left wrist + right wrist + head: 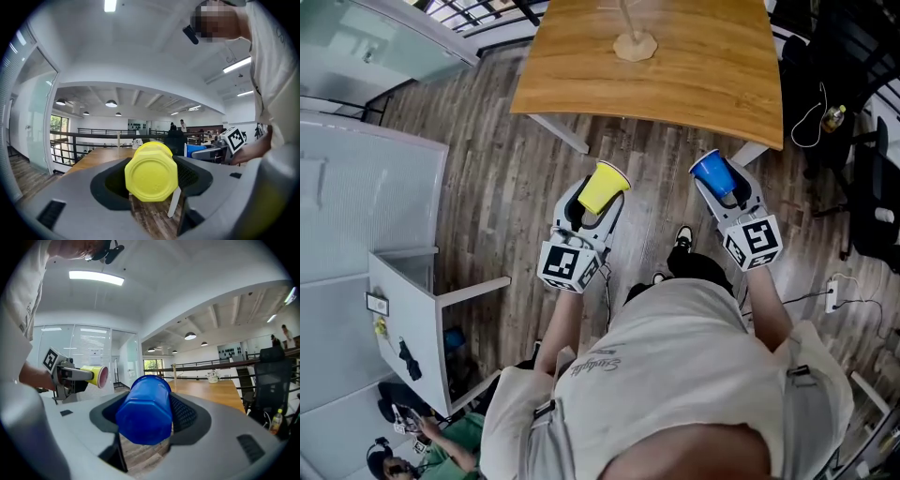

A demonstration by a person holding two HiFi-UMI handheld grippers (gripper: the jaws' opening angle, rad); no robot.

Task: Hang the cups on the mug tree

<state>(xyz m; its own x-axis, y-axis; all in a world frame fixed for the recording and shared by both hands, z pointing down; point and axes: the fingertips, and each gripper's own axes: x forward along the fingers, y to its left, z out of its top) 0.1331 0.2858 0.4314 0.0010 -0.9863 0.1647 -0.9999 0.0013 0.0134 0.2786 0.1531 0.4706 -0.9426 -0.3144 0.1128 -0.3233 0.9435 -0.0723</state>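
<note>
From the head view, a person in a pale shirt (675,375) stands on the plank floor (506,187) just short of a wooden table (694,66). The left gripper (600,199) is clamped on a yellow cup (603,187), mouth pointing up and away towards the table. The right gripper (724,187) is clamped the same way on a blue cup (713,173). The mug tree (634,42) stands on the far part of the table, well apart from both cups; only its round base and a bit of its post show. Each gripper's marker cube (566,264) carries black-and-white squares, no letters. A line of script runs across the shirt (too slanted and small to read).

In the left gripper view, the yellow cup (151,172) lies with its bottom towards the camera and the left gripper's (153,161) jaws are pressed on its sides. Off to the right the blue cup (194,150) shows in the other gripper, the table behind it.

In the right gripper view, the blue cup (144,411) sits bottom-first between the right gripper's (147,401) jaws, gripped on both sides. To the left the yellow cup (96,376) pokes out sideways, its pink inside showing. A sheet of paper (96,352) hangs on the glass wall behind, its print too small to read.
</note>
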